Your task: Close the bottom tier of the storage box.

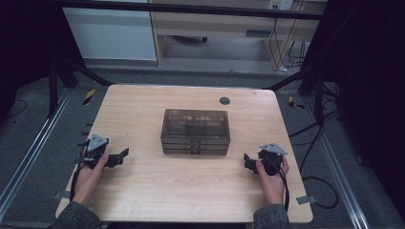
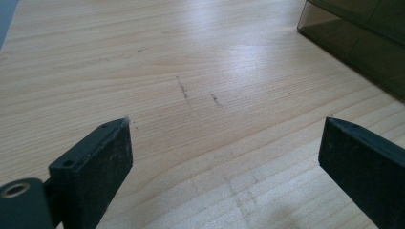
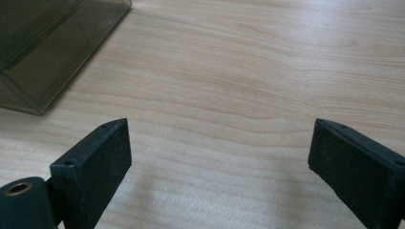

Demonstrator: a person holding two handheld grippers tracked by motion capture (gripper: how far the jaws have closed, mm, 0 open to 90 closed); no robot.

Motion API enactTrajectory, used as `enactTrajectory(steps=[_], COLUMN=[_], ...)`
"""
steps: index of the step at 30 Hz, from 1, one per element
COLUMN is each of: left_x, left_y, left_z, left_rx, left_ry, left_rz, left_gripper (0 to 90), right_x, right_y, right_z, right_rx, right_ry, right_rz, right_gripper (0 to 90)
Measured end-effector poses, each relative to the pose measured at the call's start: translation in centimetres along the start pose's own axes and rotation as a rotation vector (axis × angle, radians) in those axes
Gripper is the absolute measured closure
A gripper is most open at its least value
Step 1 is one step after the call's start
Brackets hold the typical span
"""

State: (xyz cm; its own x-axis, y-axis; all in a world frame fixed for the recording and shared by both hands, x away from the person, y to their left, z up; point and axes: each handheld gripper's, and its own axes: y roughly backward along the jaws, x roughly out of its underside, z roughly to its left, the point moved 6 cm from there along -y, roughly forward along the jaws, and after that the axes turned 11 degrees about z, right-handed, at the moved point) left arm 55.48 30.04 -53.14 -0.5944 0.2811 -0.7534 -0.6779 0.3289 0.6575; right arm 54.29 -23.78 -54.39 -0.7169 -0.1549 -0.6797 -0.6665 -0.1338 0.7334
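The dark see-through box (image 1: pixel 195 132) sits in the middle of the tabletop (image 1: pixel 143 191). The left tool (image 1: pixel 119 156) and right tool (image 1: pixel 248 161) rest beside it, both spread wide, holding nothing. A hard bump could slide the box away.

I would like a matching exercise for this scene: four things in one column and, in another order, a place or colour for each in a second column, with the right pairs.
Things:
1. left gripper
2. right gripper
3. drawer box
4. round cap

Places or colours:
A. smoky transparent, at the middle of the table
B. small and dark, near the table's far edge
C. open, left of the box
D. open, right of the box

Pairs: 1-C, 2-D, 3-A, 4-B
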Motion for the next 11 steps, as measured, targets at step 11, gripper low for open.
enactTrajectory(steps=[11], left_x=[0.02], left_y=[-0.45], left_z=[0.08], left_rx=[-0.012], left_ry=[0.005], left_rz=[0.049], left_gripper=[4.3], right_x=[-0.10], right_y=[-0.61], right_z=[0.01], right_rx=[0.002], right_ry=[0.000], right_rz=[0.054], right_gripper=[7.9])
